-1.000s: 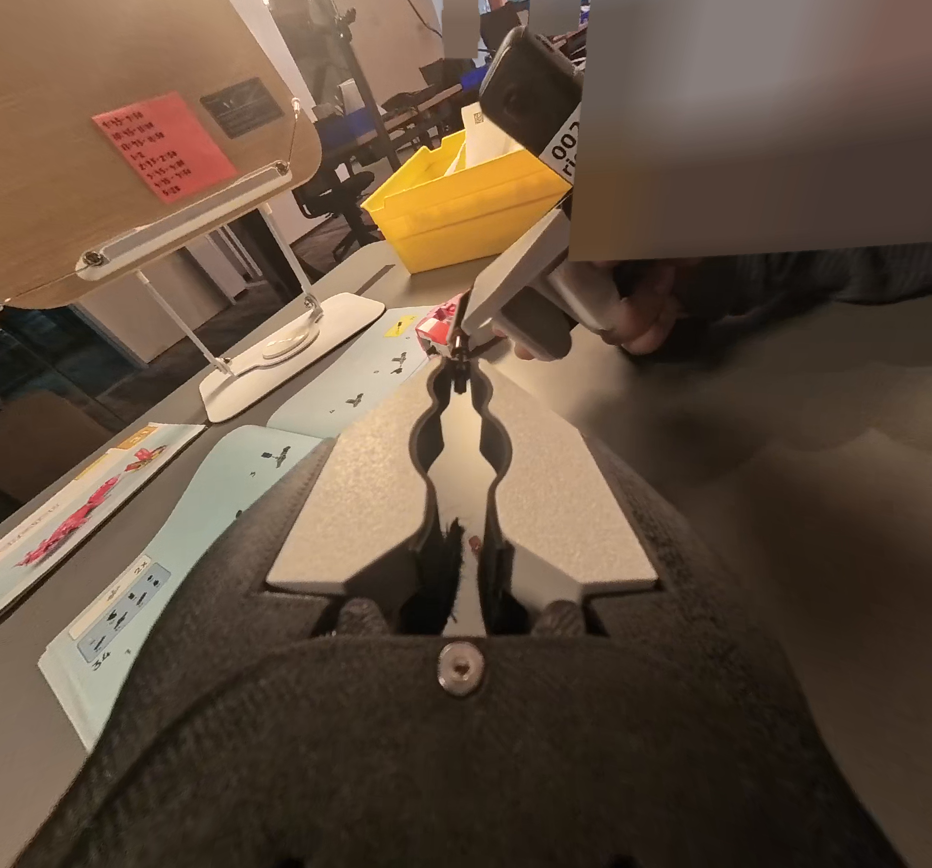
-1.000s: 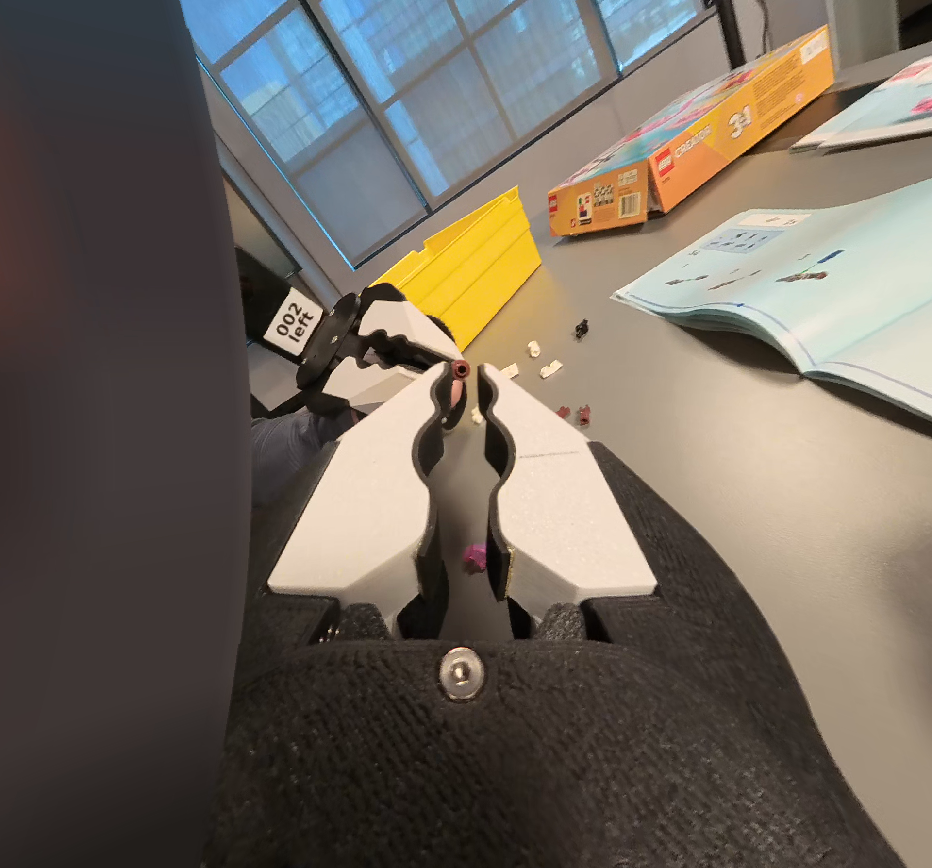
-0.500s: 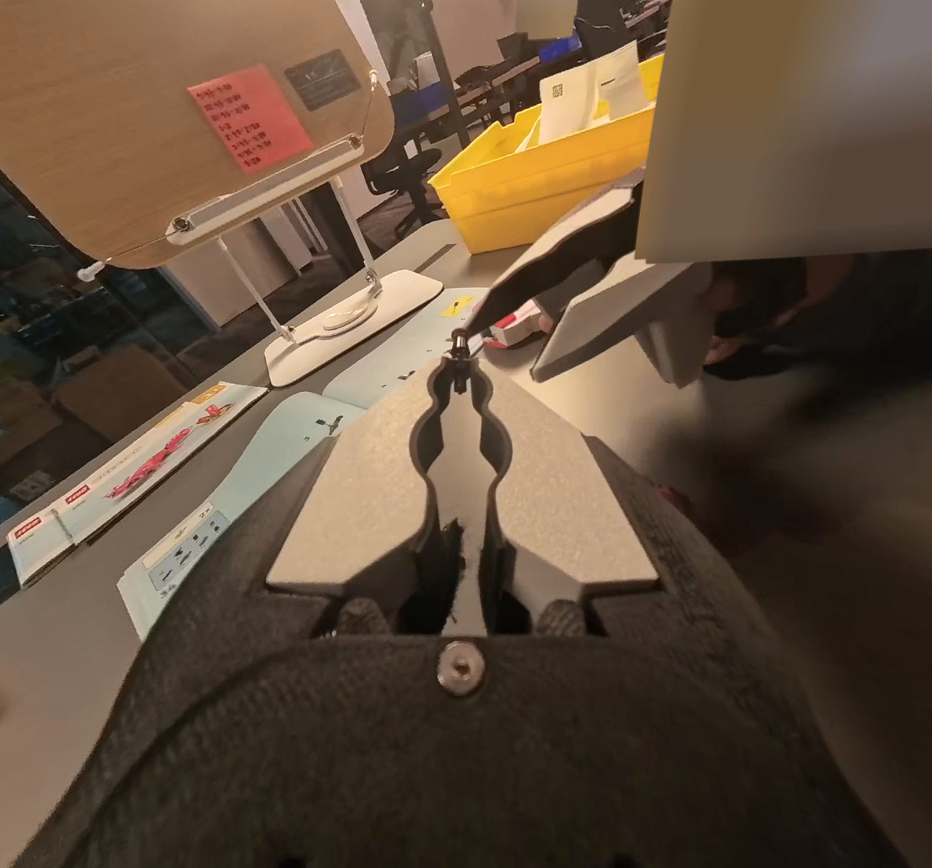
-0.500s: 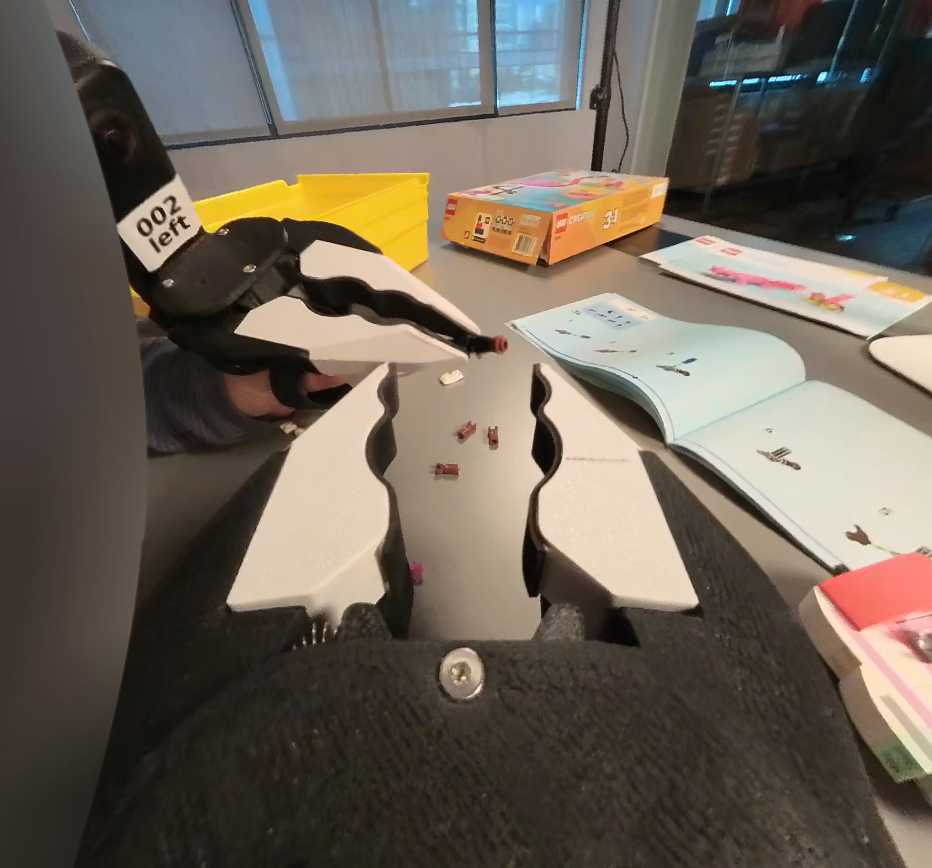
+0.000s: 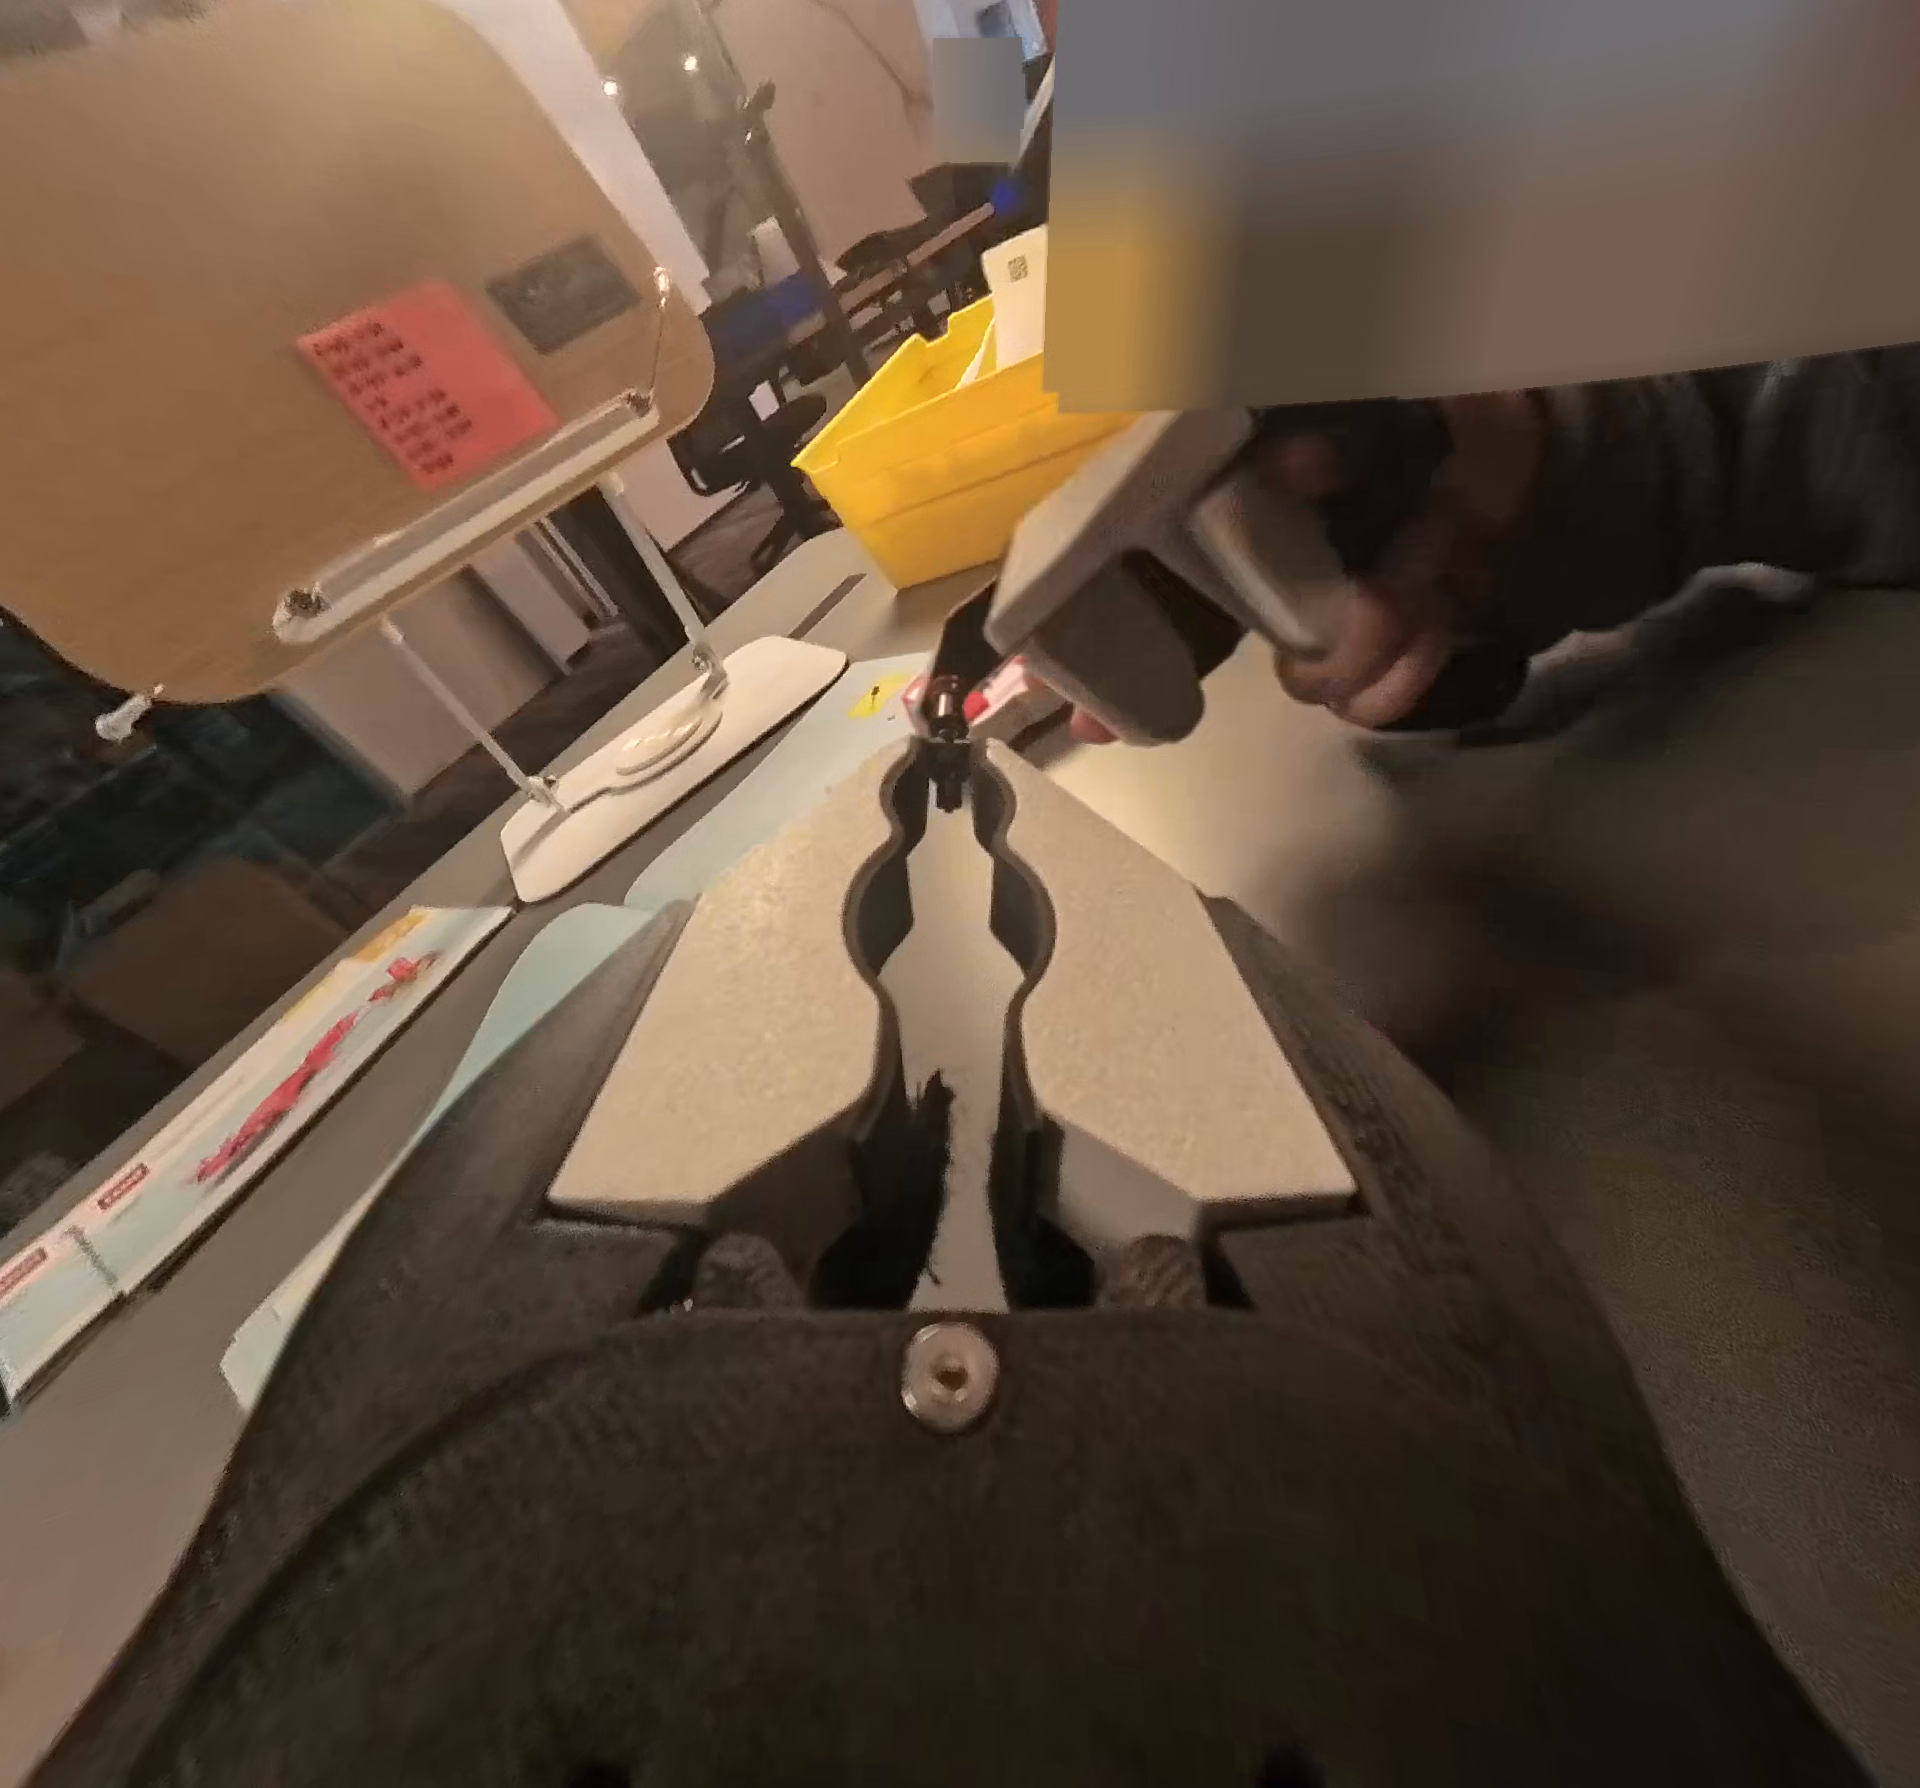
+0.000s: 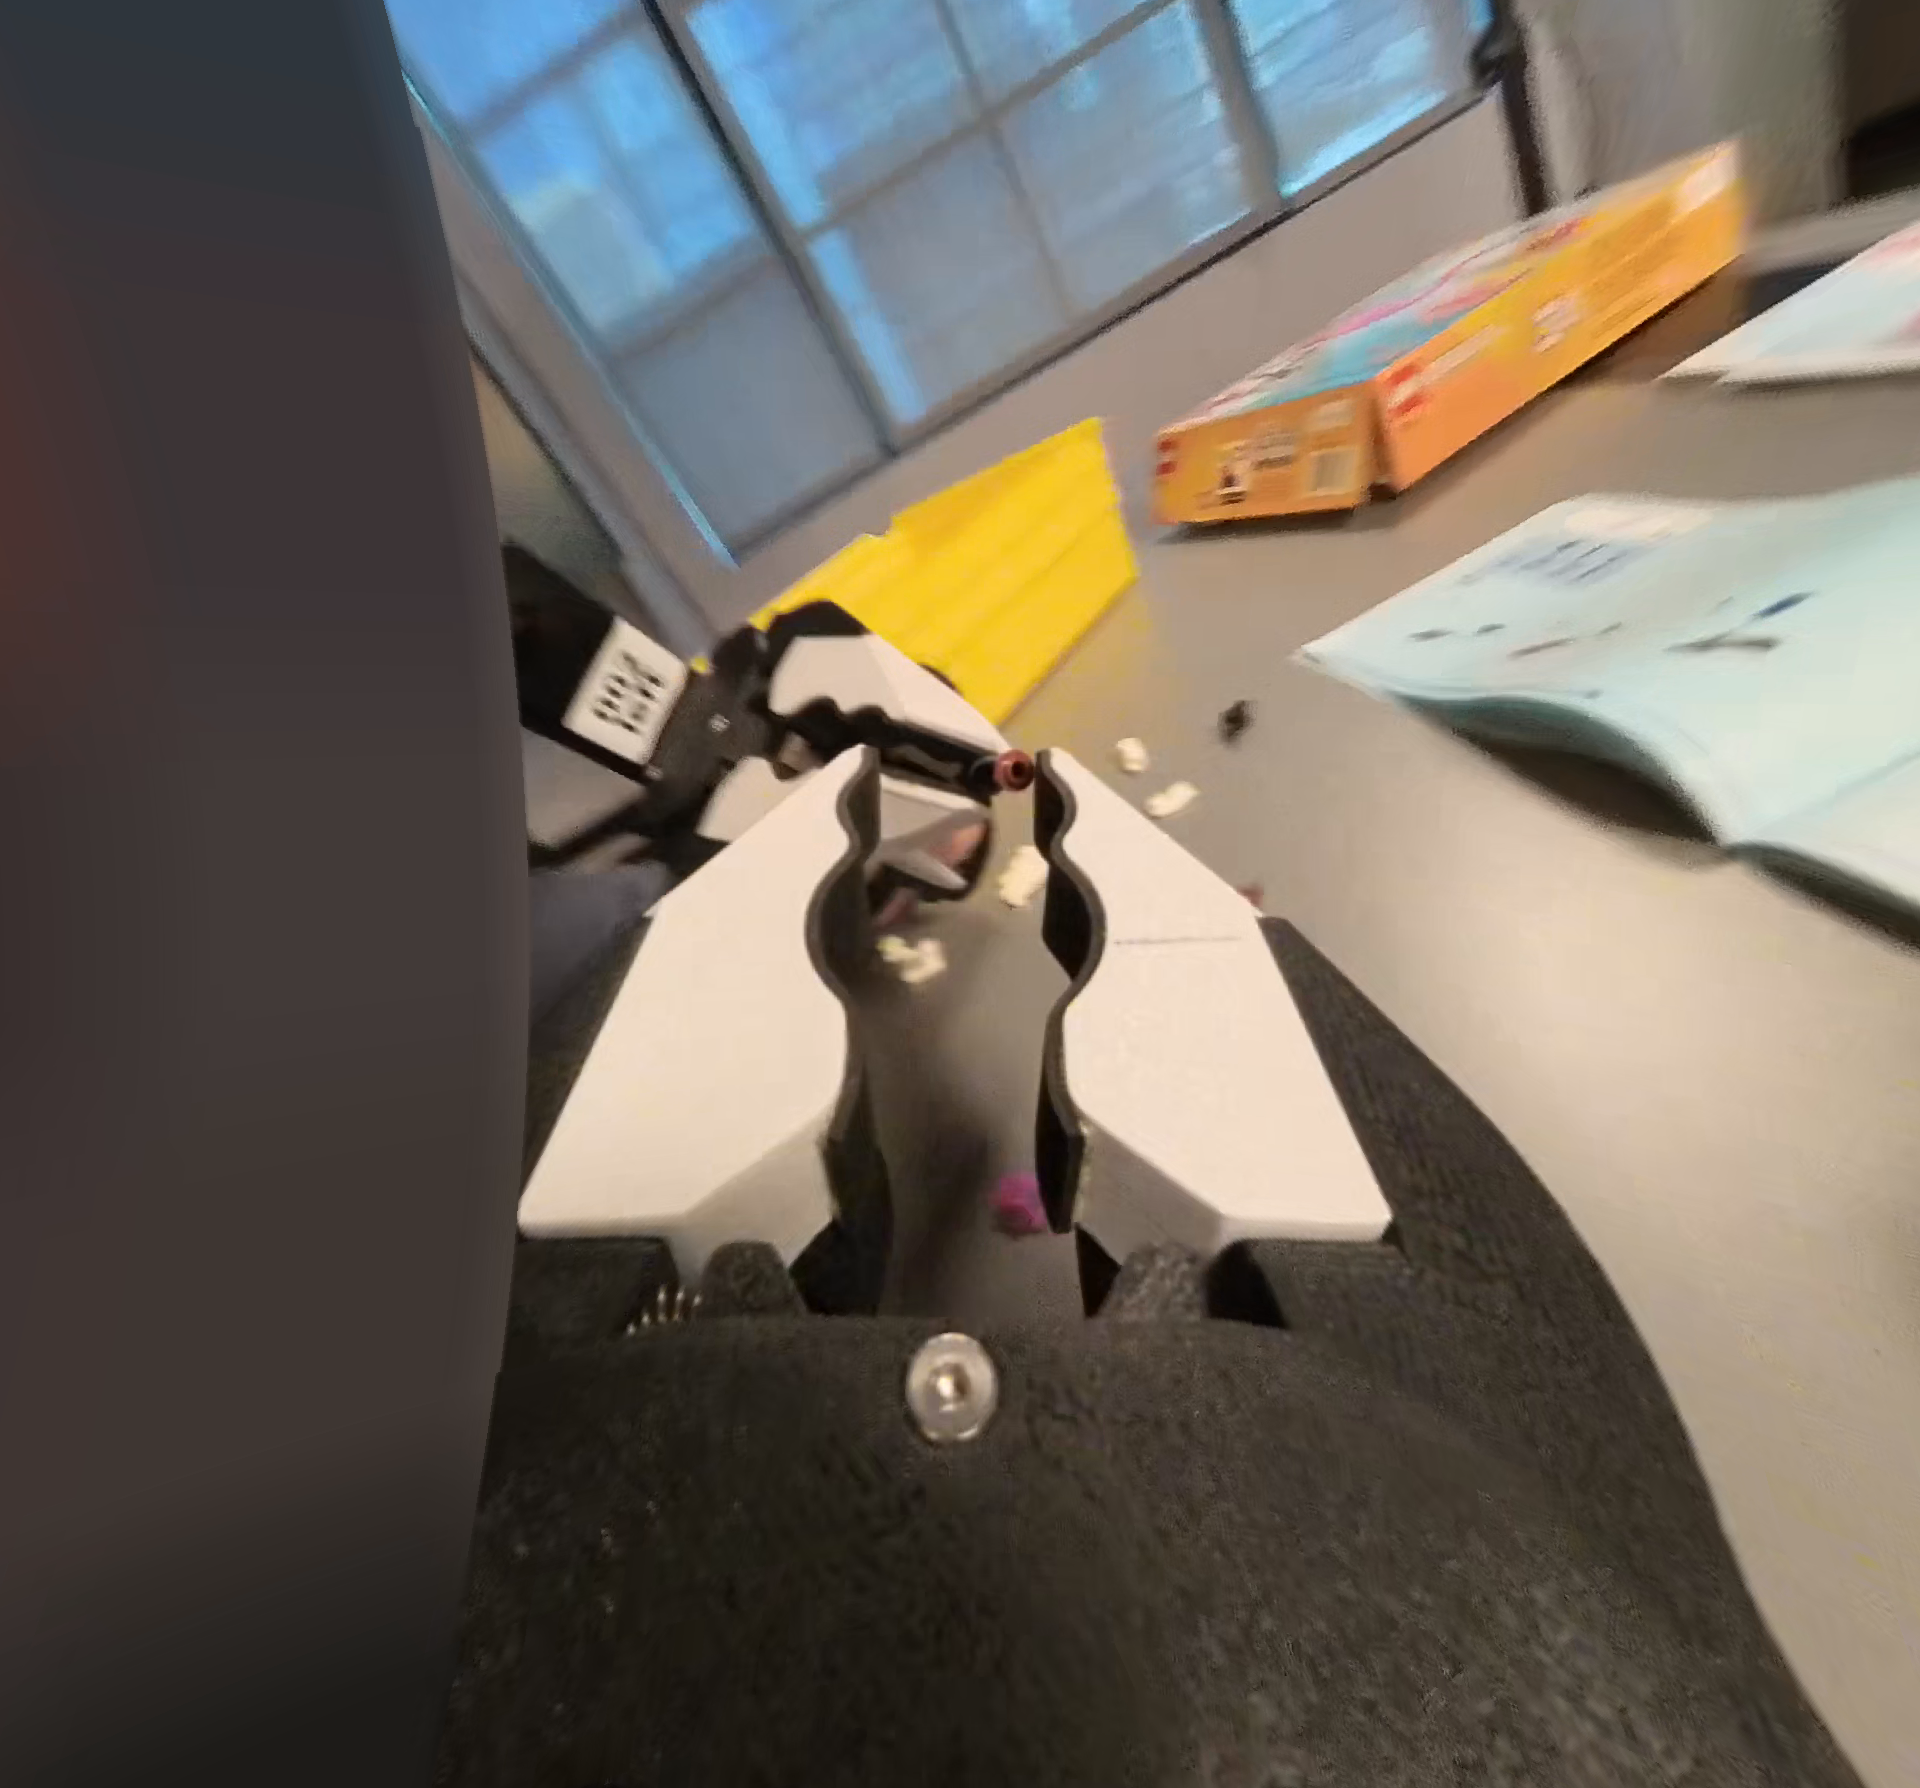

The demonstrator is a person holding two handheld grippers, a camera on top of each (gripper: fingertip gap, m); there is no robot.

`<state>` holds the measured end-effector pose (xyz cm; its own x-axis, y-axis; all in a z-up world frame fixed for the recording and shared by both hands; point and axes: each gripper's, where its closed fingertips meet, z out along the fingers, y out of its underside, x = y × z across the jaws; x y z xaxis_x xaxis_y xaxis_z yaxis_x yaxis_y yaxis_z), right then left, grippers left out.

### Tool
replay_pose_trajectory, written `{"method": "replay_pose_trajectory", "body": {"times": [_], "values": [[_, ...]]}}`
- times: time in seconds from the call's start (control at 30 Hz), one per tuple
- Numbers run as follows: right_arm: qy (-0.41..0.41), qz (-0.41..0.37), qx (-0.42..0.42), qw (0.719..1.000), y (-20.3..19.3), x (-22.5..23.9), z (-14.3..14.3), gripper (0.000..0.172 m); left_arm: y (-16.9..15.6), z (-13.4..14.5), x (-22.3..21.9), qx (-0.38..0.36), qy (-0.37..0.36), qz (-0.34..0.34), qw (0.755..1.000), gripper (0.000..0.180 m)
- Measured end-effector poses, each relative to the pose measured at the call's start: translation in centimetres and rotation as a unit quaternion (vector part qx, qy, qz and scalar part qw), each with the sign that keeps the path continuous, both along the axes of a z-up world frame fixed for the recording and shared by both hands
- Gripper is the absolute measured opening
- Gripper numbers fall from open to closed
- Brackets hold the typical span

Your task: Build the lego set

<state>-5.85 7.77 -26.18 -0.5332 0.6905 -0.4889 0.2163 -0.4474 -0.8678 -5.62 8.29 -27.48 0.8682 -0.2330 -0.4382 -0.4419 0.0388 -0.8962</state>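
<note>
Since half a second ago the right tongs have narrowed from wide spread to partly spread, bare, and swung back beside the left tongs. Largest to smallest: the desk, the yellow bin at its far edge, then the small dark pin with a red tip, pinched endwise by the left tongs above the desk, its tip just beside the right fingertip. It looks stiff, light and slippery; best taken across its shaft.

Matt grainy plastic tongs, glossy yellow plastic bin, paper booklet
</note>
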Motion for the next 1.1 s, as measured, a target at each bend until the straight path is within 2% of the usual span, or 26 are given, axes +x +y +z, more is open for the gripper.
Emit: {"method": "replay_pose_trajectory", "body": {"times": [0.07, 0.2, 0.33, 0.43, 0.6, 0.63, 0.67, 0.73, 0.8, 0.93, 1.03, 1.1], "values": [[-0.011, 0.034, -0.052, 0.998, 0.2, 0.5, 0.3, 0.026, -0.2, 0.1, 0.4, 0.005, 0.011, -0.013, 1.000, 0.007], [-0.042, 0.059, -0.069, 0.995, 0.1, 0.8, -0.1, 0.023, -0.3, -0.1, 0.8, 0.005, 0.029, -0.020, 0.999, 0.006], [-0.071, 0.067, -0.067, 0.993, 0.0, 0.8, -1.0, 0.021, -0.3, -0.3, 1.3, 0.002, 0.046, -0.027, 0.999, 0.006], [-0.088, 0.081, -0.062, 0.991, -0.6, 0.9, -1.6, 0.007, -0.3, -0.6, 1.6, 0.001, 0.063, -0.031, 0.998, 0.006], [-0.080, 0.118, -0.063, 0.988, -1.0, 1.8, -1.2, 0.006, -0.7, -0.3, 2.5, 0.010, 0.067, -0.051, 0.996, 0.007], [-0.073, 0.119, -0.053, 0.989, -1.1, 1.8, -1.0, 0.006, -0.7, -0.1, 2.5, 0.013, 0.069, -0.045, 0.997, 0.010], [-0.067, 0.105, -0.039, 0.991, -0.9, 1.7, -1.1, 0.006, -0.8, 0.3, 2.3, 0.021, 0.074, -0.035, 0.996, 0.028], [-0.060, 0.068, -0.013, 0.996, 0.1, 1.1, -1.5, 0.006, -1.6, 2.8, 1.2, 0.066, 0.050, -0.011, 0.997, 0.041], [-0.036, 0.022, -0.002, 0.999, 1.5, 0.6, -1.3, 0.006, -3.0, 6.4, -1.7, 0.130, 0.008, 0.058, 0.990, 0.052], [0.032, -0.074, 0.039, 0.996, 3.8, 0.1, -0.3, 0.005, -9.0, 13.0, -7.2, 0.284, -0.069, 0.176, 0.940, 0.056], [0.074, -0.118, 0.090, 0.986, 4.1, 0.0, 0.1, 0.005, -12.8, 15.1, -9.3, 0.357, -0.101, 0.225, 0.901, 0.053], [0.100, -0.143, 0.120, 0.977, 4.1, 0.1, 0.5, 0.006, -13.2, 15.1, -9.6, 0.362, -0.114, 0.225, 0.897, 0.051]]}}
